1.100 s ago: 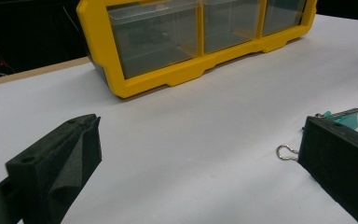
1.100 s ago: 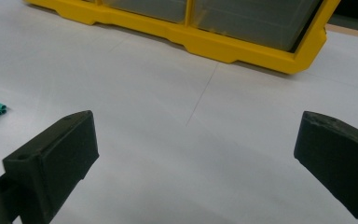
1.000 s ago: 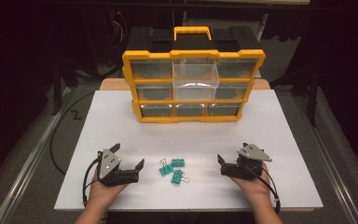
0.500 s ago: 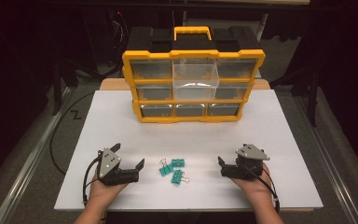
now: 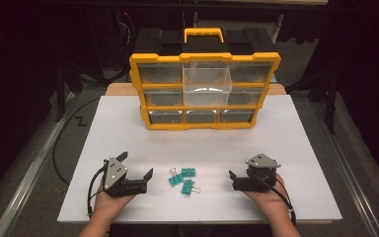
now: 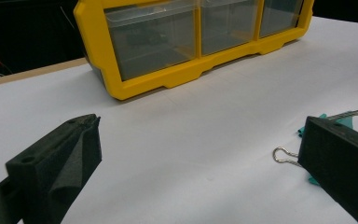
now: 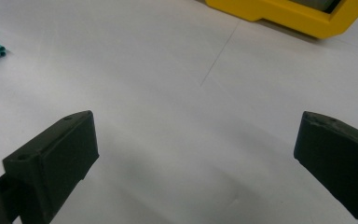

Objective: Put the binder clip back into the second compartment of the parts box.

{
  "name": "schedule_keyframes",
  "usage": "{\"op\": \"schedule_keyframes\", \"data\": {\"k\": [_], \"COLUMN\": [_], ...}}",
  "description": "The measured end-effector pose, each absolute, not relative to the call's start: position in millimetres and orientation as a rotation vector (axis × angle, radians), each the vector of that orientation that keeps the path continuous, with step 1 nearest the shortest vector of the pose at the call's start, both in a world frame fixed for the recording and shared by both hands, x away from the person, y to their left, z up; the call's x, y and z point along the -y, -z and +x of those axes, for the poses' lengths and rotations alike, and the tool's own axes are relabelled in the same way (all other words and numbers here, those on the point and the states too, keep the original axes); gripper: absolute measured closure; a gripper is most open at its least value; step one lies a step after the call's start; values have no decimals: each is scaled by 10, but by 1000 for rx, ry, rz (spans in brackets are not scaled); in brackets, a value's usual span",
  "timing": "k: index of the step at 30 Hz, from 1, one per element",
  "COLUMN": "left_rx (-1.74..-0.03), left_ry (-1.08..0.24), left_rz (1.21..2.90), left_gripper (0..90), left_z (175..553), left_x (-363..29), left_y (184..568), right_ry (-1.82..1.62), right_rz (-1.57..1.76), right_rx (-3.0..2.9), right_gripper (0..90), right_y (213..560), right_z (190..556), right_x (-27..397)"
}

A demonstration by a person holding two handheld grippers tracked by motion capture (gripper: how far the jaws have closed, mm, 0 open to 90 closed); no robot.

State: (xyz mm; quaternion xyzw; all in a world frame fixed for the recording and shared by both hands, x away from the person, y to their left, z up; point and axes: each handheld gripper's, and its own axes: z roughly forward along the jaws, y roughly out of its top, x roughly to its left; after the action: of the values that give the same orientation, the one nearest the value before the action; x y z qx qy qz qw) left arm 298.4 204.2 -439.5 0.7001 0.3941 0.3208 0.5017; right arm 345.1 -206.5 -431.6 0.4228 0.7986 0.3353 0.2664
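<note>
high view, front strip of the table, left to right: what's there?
Left gripper, jaws open → green binder clips in a small cluster on the white table → right gripper, jaws open. Both grippers rest in the person's hands near the table's front edge, apart from the clips.

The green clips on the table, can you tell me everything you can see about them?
The green clips are three small binder clips with teal-green bodies and thin silver wire handles. They lie close together in a loose bunch on the white table, near its front edge. They sit between the left gripper and the right gripper, and neither gripper touches them. The yellow drawer box stands farther back. In the left gripper view, one wire handle loop pokes out beside a black jaw.
</note>
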Motion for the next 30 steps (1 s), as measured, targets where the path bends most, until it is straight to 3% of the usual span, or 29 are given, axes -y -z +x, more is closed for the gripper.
{"op": "schedule_keyframes", "data": {"k": [30], "left_rx": [-935], "left_ry": [-787], "left_rz": [1695], "left_gripper": [3], "left_z": [2973], "left_x": [-2023], "left_y": [4380], "right_ry": [-1003], "right_rz": [969], "right_rx": [-2311], "right_gripper": [9], "right_y": [4327], "right_z": [3293], "right_x": [1689]}}
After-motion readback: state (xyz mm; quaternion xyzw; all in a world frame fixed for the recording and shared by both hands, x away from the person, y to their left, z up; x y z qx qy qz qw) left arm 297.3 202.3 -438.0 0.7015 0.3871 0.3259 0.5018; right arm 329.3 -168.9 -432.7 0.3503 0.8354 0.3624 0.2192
